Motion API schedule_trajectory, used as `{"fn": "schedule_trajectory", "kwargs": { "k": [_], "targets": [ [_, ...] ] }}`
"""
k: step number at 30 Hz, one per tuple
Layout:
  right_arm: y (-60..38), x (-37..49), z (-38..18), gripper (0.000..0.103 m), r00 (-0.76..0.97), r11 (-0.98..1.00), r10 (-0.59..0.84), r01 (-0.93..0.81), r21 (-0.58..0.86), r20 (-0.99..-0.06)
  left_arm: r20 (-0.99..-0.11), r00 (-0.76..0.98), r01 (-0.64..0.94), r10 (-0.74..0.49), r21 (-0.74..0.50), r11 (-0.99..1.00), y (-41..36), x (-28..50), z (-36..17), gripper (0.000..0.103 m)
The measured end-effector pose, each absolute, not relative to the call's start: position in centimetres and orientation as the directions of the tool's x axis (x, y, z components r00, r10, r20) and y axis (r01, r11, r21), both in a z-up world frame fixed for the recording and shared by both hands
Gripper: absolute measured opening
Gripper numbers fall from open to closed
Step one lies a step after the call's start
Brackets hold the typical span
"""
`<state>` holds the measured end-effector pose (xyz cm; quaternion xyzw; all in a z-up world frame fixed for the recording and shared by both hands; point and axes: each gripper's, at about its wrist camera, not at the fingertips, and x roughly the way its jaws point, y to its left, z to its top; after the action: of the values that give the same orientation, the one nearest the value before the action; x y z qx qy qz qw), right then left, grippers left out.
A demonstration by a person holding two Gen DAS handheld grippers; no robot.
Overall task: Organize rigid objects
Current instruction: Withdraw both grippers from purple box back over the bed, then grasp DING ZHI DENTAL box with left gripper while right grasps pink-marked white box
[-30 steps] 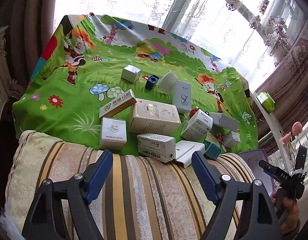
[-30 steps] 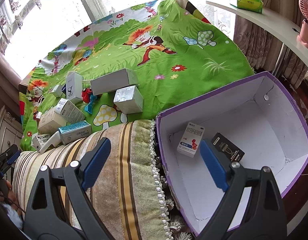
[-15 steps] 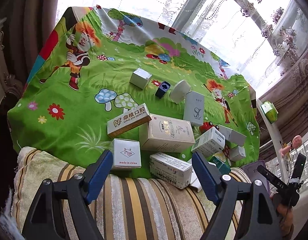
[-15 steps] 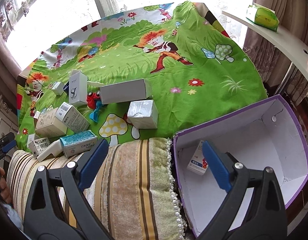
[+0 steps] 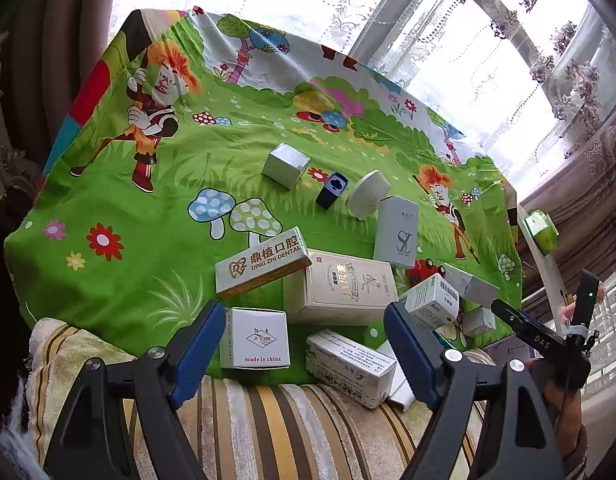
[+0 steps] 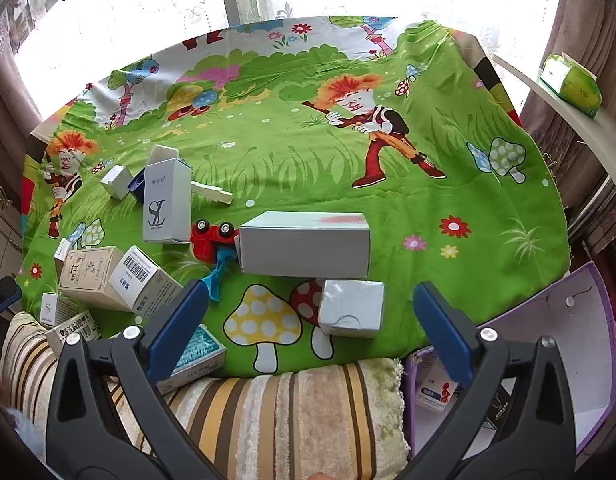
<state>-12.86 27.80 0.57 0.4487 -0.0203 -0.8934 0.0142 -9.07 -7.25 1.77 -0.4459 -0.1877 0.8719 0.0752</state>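
Note:
Several small cartons lie on a green cartoon cloth (image 5: 156,208) (image 6: 292,152). In the left wrist view my left gripper (image 5: 304,340) stands open just short of a white "made in China" box (image 5: 255,338), a long white carton (image 5: 349,362), a beige carton (image 5: 341,286) and a dental box (image 5: 264,266). In the right wrist view my right gripper (image 6: 308,320) is empty and its jaws are opening; ahead lie a small silver box (image 6: 351,308) and a long grey box (image 6: 304,242). A purple-rimmed box (image 6: 579,320) at the right holds a white carton (image 6: 435,392).
A striped cushion (image 5: 292,432) (image 6: 276,412) lies below both grippers. A tall SL box (image 6: 166,206), a red toy car (image 6: 212,236), a teal box (image 6: 196,354) and barcode carton (image 6: 142,280) sit left. A shelf carries green tissues (image 6: 571,84). Curtains frame the window.
The right gripper swung left from over the purple box to the cloth, its jaws widening. The left gripper drifted closer to the near cartons.

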Motion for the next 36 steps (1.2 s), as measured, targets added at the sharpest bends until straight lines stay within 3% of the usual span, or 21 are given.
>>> {"fn": "schedule_trajectory", "kwargs": {
  "k": [22, 28, 32, 36],
  "targets": [
    [26.9, -16.9, -2.1, 0.103, -0.509, -1.000, 0.023, -0.011, -0.020, -0.861, -0.760, -0.567, 0.062, 0.317, -0.423, -0.904, -8.7, -11.4, 0.5, 0.083],
    [27.0, -17.6, -2.5, 0.103, -0.500, -1.000, 0.023, -0.023, -0.014, -0.866, -0.771, -0.533, 0.096, 0.349, -0.465, -0.880, -9.4, -12.3, -0.4, 0.087],
    [27.1, -18.1, -2.7, 0.103, -0.495, -1.000, 0.015, -0.023, -0.005, -0.869, -0.778, -0.503, 0.136, 0.377, -0.502, -0.854, -10.3, -13.3, -1.2, 0.100],
    [27.1, -18.3, -2.9, 0.103, -0.494, -1.000, 0.009, -0.021, 0.001, -0.869, -0.781, -0.482, 0.157, 0.397, -0.523, -0.838, -10.8, -14.5, -1.6, 0.103]
  ]
}}
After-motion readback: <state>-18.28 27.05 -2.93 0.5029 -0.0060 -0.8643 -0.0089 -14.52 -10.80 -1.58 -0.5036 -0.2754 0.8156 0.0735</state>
